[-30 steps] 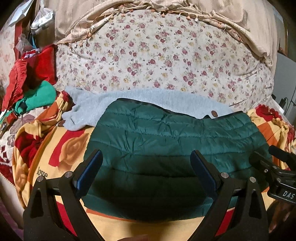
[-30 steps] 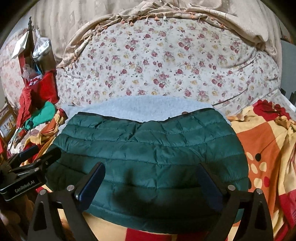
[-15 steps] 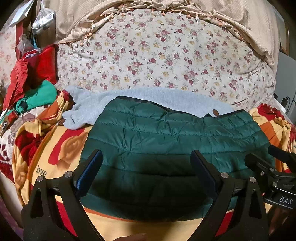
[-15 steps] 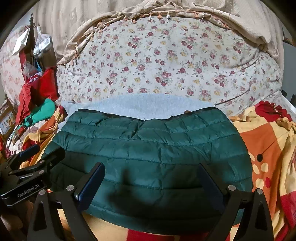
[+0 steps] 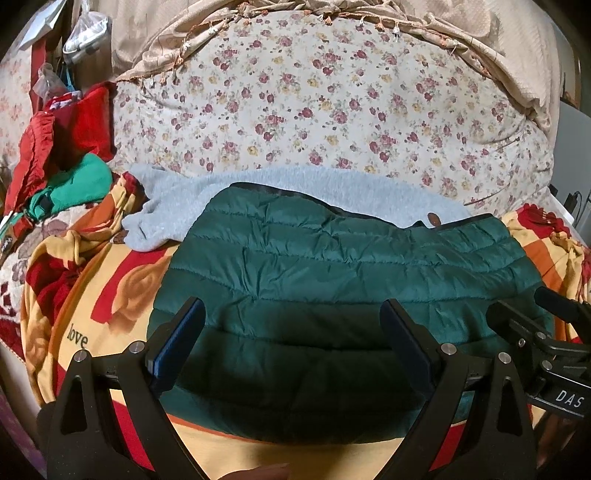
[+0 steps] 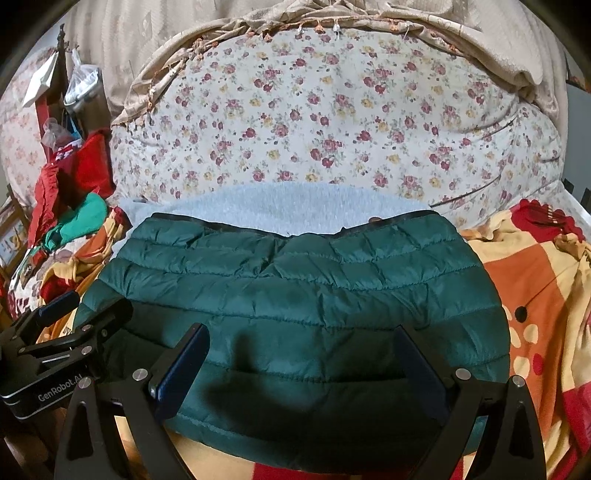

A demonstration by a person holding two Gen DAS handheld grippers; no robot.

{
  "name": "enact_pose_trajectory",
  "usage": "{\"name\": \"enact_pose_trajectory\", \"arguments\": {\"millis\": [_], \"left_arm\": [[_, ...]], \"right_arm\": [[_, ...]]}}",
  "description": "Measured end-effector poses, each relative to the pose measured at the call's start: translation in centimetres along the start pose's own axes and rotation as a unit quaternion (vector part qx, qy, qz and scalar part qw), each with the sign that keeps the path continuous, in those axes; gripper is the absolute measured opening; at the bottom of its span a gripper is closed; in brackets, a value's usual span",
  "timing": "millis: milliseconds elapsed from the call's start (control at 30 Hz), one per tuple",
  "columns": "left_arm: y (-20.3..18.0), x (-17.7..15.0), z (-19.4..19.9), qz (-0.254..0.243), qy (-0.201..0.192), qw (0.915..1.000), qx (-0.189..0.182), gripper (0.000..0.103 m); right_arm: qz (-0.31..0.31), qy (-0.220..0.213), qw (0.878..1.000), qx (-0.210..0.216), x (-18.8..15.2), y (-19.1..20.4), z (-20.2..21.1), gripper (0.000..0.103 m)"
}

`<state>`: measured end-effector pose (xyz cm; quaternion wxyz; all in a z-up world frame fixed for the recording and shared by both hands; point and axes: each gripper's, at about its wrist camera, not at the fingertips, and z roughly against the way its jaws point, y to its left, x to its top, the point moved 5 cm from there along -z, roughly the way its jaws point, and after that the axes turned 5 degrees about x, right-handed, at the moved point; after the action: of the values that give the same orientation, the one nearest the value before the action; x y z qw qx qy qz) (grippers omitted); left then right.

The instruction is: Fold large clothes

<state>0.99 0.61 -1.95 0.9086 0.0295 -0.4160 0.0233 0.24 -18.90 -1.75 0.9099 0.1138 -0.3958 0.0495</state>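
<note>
A floral quilt rises like a wall at the back, with a tan cover draped over its top. In front of it a blanket printed in orange, red and yellow covers the bed and serves as the folding surface. The task's garment, a green jacket, lies flat in the middle of that blanket, already folded into a compact quilted slab with its dark-trimmed edge toward the quilt. Its far edge overlaps a grey fleece, which sticks out behind and to the left, probably another piece laid down for folding. A heap of red and teal clothes sits at the far left, kept off the working area.

The left gripper hovers over the jacket's near left part with its fingers spread wide, holding nothing. The right gripper hovers over the near right part, likewise wide apart and empty. Each shows at the edge of the other's view, so they sit side by side, seemingly placed to take the near hem together. Whether either touches the fabric cannot be told.
</note>
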Motion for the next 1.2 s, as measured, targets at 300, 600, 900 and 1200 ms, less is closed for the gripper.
{"name": "enact_pose_trajectory", "arguments": {"millis": [300, 600, 900, 1200], "left_arm": [[-0.3, 0.2, -0.4, -0.005, 0.003, 1.0, 0.002, 0.096], [-0.3, 0.7, -0.8, -0.003, 0.006, 1.0, 0.001, 0.096], [-0.2, 1.1, -1.1, -0.002, 0.004, 1.0, 0.003, 0.096], [-0.1, 1.2, -1.7, 0.003, 0.011, 0.9999, 0.008, 0.096]], "right_arm": [[-0.004, 0.008, 1.0, 0.001, 0.2, -0.3, -0.7, 0.098], [-0.006, 0.012, 1.0, 0.004, 0.5, -0.6, -1.2, 0.098], [-0.001, 0.016, 1.0, 0.006, 1.0, -0.2, -1.9, 0.098], [-0.005, 0.021, 1.0, 0.009, 1.0, -0.3, -2.2, 0.098]]}}
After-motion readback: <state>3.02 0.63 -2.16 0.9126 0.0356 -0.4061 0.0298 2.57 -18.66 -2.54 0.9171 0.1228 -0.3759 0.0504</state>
